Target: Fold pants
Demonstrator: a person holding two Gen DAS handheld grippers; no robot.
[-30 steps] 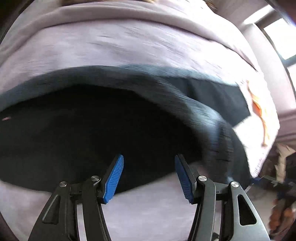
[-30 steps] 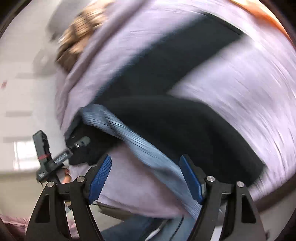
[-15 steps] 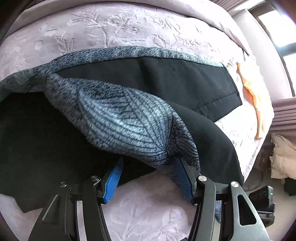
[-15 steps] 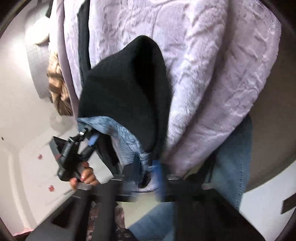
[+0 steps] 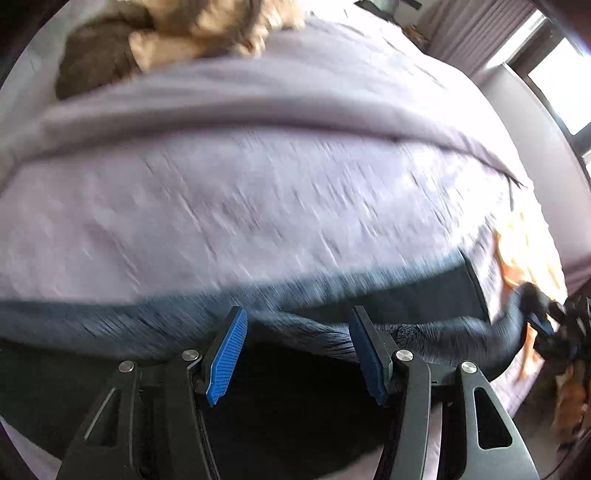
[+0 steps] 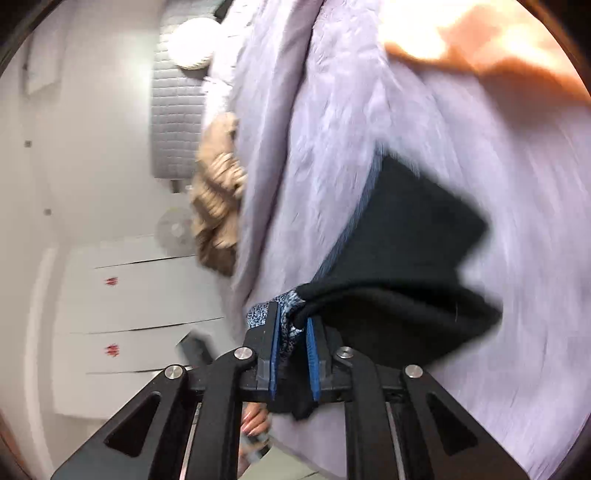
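The pants (image 5: 295, 373) are black outside with a blue-grey knit lining and lie on a lilac blanket (image 5: 258, 206). My left gripper (image 5: 299, 354) is open with its jaws wide apart just above the pants' folded-over edge; nothing is between its blue pads. My right gripper (image 6: 291, 354) is shut on the pants' edge (image 6: 290, 317), where blue-grey lining and black cloth are pinched between the pads. The black cloth (image 6: 406, 266) trails away from it across the blanket. The right gripper also shows at the far right of the left wrist view (image 5: 543, 321), holding the cloth up.
An orange cloth (image 6: 480, 48) lies on the blanket (image 6: 369, 110) beyond the pants. A tan fluffy item (image 5: 207, 29) sits at the head of the bed. White drawers (image 6: 140, 295) and a wall are beside the bed. A window (image 5: 561, 85) is at right.
The right gripper shut on the pants' edge and has carried it across the bed. The left gripper stayed open and swung to look further up the bed; the raised lining fold has flattened.
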